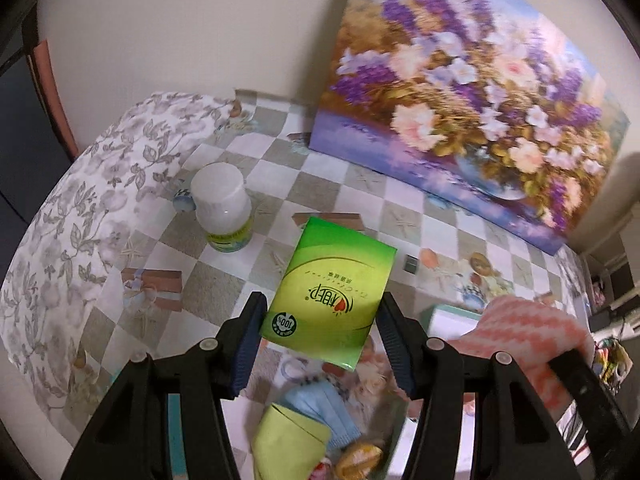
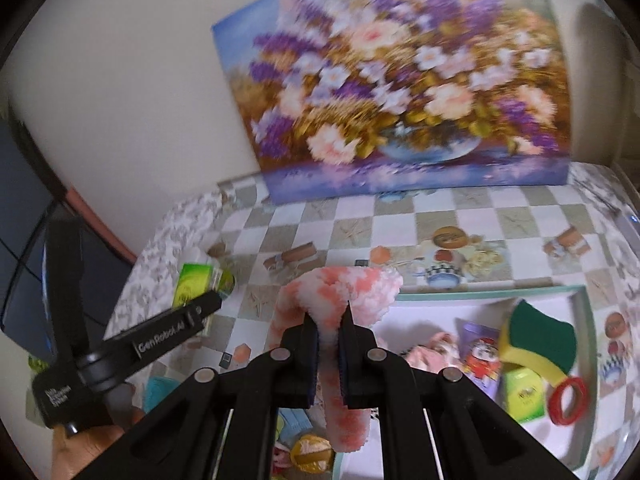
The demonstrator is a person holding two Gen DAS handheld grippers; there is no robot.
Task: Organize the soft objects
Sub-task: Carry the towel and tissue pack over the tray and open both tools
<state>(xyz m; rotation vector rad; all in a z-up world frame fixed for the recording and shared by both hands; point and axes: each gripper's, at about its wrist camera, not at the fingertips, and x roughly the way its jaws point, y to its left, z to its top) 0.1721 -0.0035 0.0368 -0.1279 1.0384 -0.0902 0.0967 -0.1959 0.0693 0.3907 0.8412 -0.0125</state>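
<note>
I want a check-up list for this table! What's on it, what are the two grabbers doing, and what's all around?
Surface: checkered tablecloth with printed pictures.
Job's things: green tissue pack in the left gripper; pink-and-white fluffy cloth in the right gripper; white tray with teal rim holding a green-and-yellow sponge, a red ring and small packets.
Clutter: white-capped plastic bottle; blue face mask and yellow-green cloth below the left gripper.
Grippers: left jaws closed on the tissue pack's sides; right jaws shut on the cloth.
Cables: nothing seen.
Surroundings: flower painting leaning on a cream wall.
</note>
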